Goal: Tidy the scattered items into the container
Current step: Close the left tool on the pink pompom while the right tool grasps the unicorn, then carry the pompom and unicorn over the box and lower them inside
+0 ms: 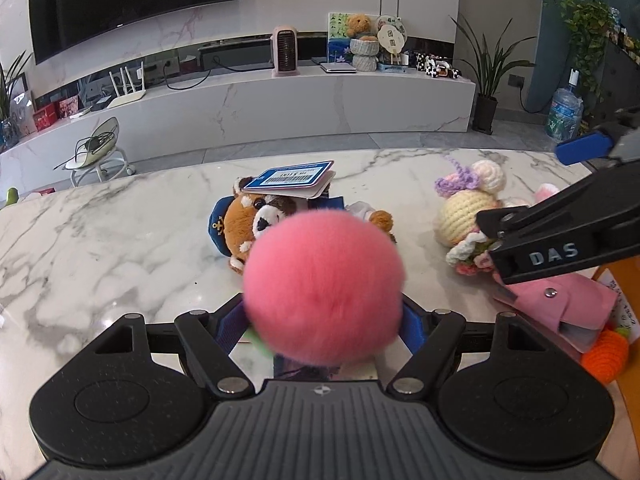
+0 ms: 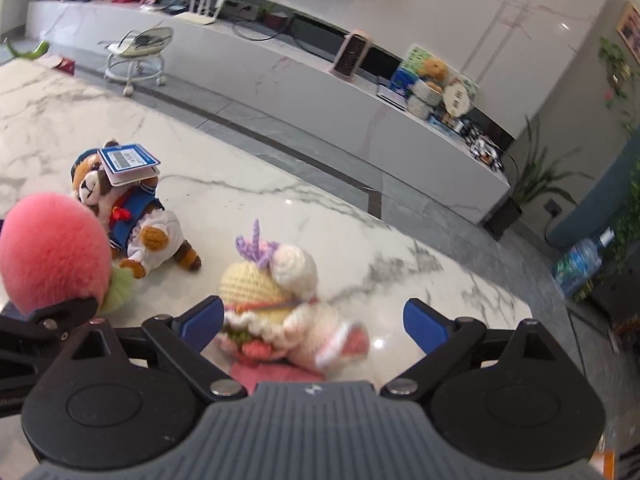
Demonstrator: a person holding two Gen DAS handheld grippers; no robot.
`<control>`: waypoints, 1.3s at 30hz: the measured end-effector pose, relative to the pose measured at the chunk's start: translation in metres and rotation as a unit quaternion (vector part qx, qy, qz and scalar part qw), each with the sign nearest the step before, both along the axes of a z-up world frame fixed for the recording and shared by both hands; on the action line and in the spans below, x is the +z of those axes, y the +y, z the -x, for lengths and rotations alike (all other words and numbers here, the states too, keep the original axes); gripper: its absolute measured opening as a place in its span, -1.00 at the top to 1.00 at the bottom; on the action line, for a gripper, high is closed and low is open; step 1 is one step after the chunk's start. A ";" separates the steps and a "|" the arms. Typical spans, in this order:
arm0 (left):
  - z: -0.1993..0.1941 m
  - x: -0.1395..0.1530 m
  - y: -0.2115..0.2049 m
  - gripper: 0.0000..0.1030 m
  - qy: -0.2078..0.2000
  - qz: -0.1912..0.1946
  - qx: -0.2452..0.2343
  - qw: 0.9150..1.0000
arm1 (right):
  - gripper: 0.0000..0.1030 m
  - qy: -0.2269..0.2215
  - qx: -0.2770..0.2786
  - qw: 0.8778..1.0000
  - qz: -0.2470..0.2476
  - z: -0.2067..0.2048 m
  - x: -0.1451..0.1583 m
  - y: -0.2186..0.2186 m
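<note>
My left gripper (image 1: 322,332) is shut on a fluffy pink pom-pom (image 1: 323,287) with a green tuft, held above the marble table (image 1: 100,240); it also shows in the right wrist view (image 2: 54,254). Behind it lies a plush raccoon in a sailor suit (image 1: 256,224), also visible from the right wrist (image 2: 132,216), with a blue barcode tag (image 1: 294,179) on its head. My right gripper (image 2: 314,320) is open, its blue pads on either side of a crocheted cream doll (image 2: 276,300) lying on the table. The doll shows in the left wrist view (image 1: 468,216).
A pink snap wallet (image 1: 560,308) and an orange crocheted carrot (image 1: 606,354) lie at the right by an orange edge (image 1: 624,276). A pink piece (image 2: 272,372) lies under the doll. Beyond the table's far edge are a TV console (image 1: 320,96) and a small wheeled stool (image 1: 100,152).
</note>
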State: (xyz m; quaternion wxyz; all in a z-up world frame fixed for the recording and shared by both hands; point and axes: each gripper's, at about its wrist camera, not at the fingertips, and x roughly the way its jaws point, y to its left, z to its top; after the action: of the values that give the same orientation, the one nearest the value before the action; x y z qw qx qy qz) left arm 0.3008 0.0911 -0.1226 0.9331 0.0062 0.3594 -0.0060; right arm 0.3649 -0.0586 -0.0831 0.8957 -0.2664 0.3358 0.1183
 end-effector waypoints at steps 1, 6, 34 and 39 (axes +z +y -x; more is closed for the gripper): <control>-0.001 -0.001 0.001 -0.72 -0.002 0.002 0.002 1.000 | -0.89 0.006 0.009 1.000 0.003 -0.005 -0.003 0.003; -0.009 -0.006 0.005 -0.73 -0.002 -0.001 0.003 1.000 | -0.89 0.027 0.031 0.999 0.014 -0.023 -0.020 0.014; 0.034 0.025 0.009 0.10 -0.040 0.005 -0.011 0.999 | -0.17 0.048 0.057 0.994 -0.086 0.032 0.000 0.020; 0.061 0.037 0.011 0.10 -0.039 -0.001 -0.008 0.999 | -0.17 0.058 0.051 0.991 -0.109 0.063 0.012 0.017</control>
State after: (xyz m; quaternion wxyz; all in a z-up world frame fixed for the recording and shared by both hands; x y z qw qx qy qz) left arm 0.2399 0.1022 -0.0855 0.9463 0.0105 0.3229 -0.0130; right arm 0.3014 -0.0418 -0.0713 0.8912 -0.1766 0.3581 0.2153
